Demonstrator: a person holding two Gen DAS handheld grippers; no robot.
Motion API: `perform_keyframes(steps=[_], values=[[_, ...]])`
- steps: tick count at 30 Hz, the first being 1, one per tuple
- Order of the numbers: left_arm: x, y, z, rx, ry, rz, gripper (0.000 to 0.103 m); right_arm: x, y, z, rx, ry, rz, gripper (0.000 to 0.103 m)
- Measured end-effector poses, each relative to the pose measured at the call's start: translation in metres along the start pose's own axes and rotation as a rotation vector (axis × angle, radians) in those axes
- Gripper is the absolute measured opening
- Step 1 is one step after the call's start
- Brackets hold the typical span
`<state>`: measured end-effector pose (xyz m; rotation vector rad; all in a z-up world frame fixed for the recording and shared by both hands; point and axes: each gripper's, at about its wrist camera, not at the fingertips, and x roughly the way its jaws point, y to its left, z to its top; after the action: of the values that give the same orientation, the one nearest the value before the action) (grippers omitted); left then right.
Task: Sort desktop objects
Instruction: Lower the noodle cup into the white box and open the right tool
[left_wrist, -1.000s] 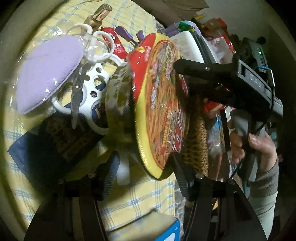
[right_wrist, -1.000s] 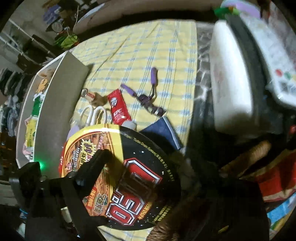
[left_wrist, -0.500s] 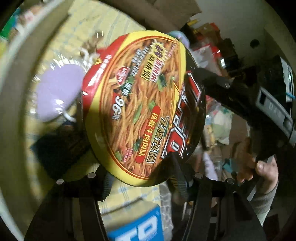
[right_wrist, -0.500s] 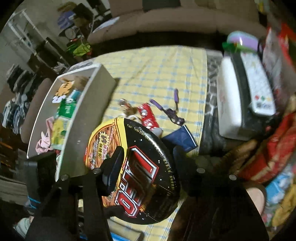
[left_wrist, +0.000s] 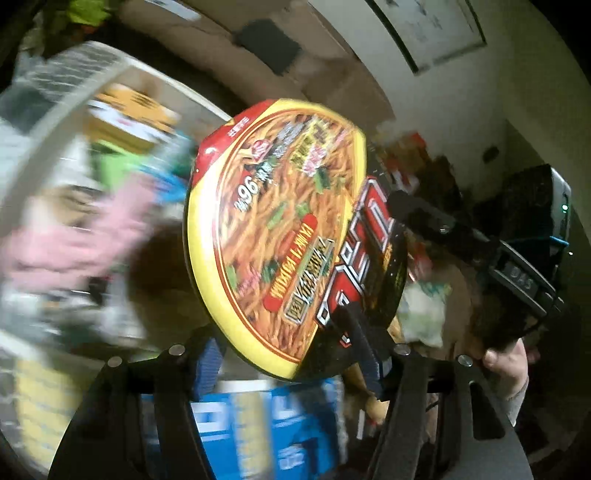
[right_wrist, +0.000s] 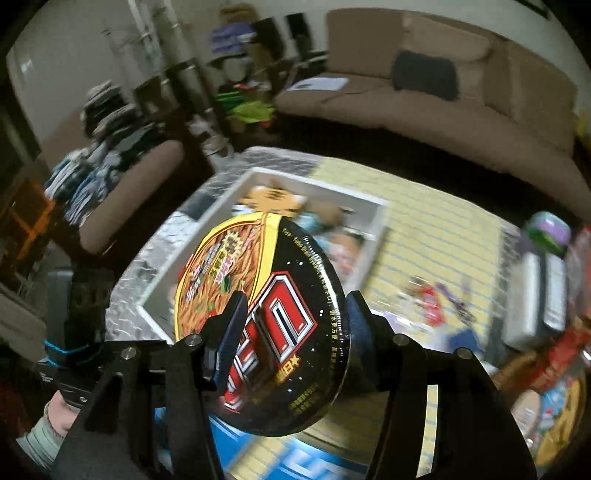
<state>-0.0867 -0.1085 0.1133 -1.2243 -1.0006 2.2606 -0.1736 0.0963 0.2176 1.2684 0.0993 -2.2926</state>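
Note:
A round instant noodle bowl (left_wrist: 291, 236) with a yellow, red and black lid is held tilted in the air by both grippers. My left gripper (left_wrist: 284, 354) is shut on its lower rim. My right gripper (right_wrist: 291, 325) is shut on the black side of the same bowl (right_wrist: 266, 306); in the left wrist view it reaches in from the right (left_wrist: 417, 218). The bowl hangs over the near edge of a white storage box (right_wrist: 373, 225) that holds several items. The box also shows blurred in the left wrist view (left_wrist: 55, 110).
A yellow checked cloth (right_wrist: 436, 236) covers the table. A red sachet (right_wrist: 430, 299) and purple tool lie on it. Remote controls (right_wrist: 535, 291) and snack bags sit at the right. A blue box (right_wrist: 306, 461) is below. A brown sofa (right_wrist: 443, 96) stands behind.
Both grippers have lifted the noodle bowl off the table and carried it left toward the white box. The views have swung up and show the room.

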Motion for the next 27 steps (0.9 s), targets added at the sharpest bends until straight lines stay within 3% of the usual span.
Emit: perform_keyframes(steps=[6, 10, 13, 17, 20, 27], values=[[-0.018, 0.083, 0.019, -0.086, -0.020, 0.125, 0.066, 0.113, 0.063, 0.022, 0.005, 0.080, 0.085, 0.054], [-0.020, 0.128, 0.024, -0.133, -0.008, 0.128, 0.066, 0.193, 0.066, 0.016, 0.066, 0.180, 0.107, 0.054], [-0.018, 0.126, 0.031, -0.077, -0.002, 0.155, 0.066, 0.232, 0.058, 0.004, 0.097, 0.230, 0.085, 0.053], [-0.027, 0.135, 0.025, -0.041, 0.006, 0.196, 0.066, 0.251, 0.047, -0.015, 0.151, 0.246, 0.140, 0.053], [-0.043, 0.133, 0.014, -0.045, -0.007, 0.171, 0.066, 0.251, 0.047, -0.026, 0.144, 0.227, 0.149, 0.052], [-0.069, 0.093, 0.017, 0.054, -0.081, 0.180, 0.066, 0.227, 0.057, -0.038, 0.084, 0.199, 0.135, 0.052]])
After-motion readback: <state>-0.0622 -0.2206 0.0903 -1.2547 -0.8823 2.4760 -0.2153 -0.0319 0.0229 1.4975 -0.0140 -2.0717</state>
